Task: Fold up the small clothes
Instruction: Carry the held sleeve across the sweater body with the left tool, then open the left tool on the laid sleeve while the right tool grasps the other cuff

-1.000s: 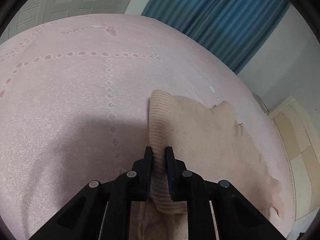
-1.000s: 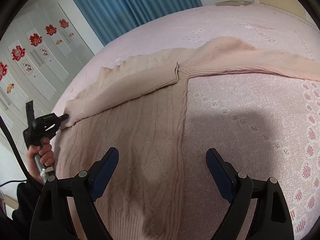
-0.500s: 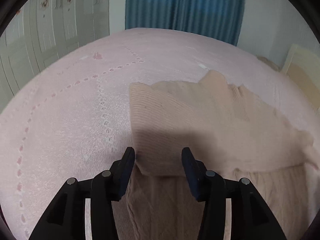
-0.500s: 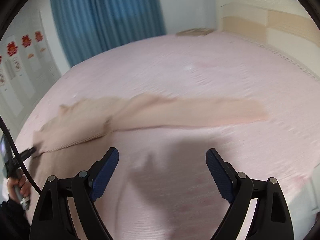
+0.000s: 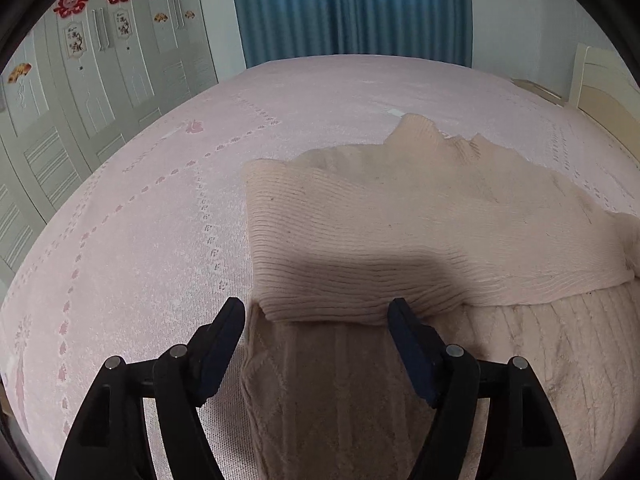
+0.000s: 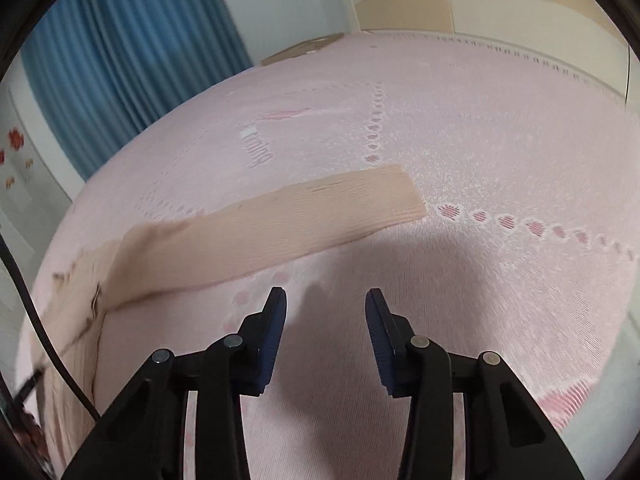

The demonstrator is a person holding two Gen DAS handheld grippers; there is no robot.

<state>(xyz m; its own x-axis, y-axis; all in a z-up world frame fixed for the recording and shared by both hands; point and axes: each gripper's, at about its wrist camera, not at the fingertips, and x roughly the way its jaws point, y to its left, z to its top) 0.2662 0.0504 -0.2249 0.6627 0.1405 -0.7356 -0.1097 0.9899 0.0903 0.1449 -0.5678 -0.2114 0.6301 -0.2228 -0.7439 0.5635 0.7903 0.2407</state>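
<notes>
A beige knit sweater lies flat on the pink bedspread. One ribbed sleeve is folded across its cable-knit body. My left gripper hovers just above that sleeve's cuff edge, its jaws opening and gripping nothing. In the right wrist view the other sleeve stretches out straight over the bedspread, its cuff at the right end. My right gripper sits short of that sleeve, over bare bedspread, jaws closing with nothing between them.
Blue curtains and white wardrobe doors with red paper decorations stand beyond the bed. A cream headboard rises at the far side. A black cable crosses the left edge of the right wrist view.
The left gripper let go of the sleeve cuff, which now lies on the sweater body, and its jaws spread apart. The right gripper swung along the outstretched sleeve toward its cuff and its jaws narrowed.
</notes>
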